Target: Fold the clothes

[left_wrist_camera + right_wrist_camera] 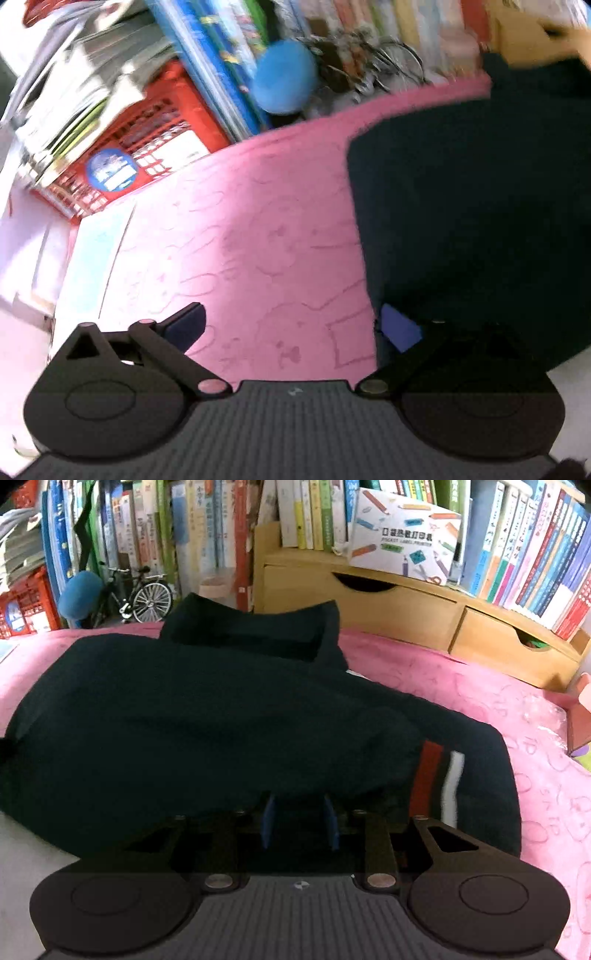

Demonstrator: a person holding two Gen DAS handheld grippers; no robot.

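A dark navy garment (207, 716) lies on the pink patterned cloth (461, 686), collar at the far side. A sleeve with a red and white striped cuff (439, 782) is folded across its right part. My right gripper (298, 821) sits at the garment's near edge. Its blue pads (266, 823) stand close together, with dark fabric between and over their tips. In the blurred left wrist view the same garment (480, 206) fills the right side. My left gripper (291, 328) hangs wide open over the pink cloth (258, 229), and its right finger (400, 328) is at the garment's left edge.
Bookshelves line the back. A red crate (147, 147), a blue round object (284, 81) and a model bicycle (144, 594) stand at the back left. A wooden drawer unit (388, 602) with a white box (402, 539) on it is at the back right. Pale papers (96, 254) lie left.
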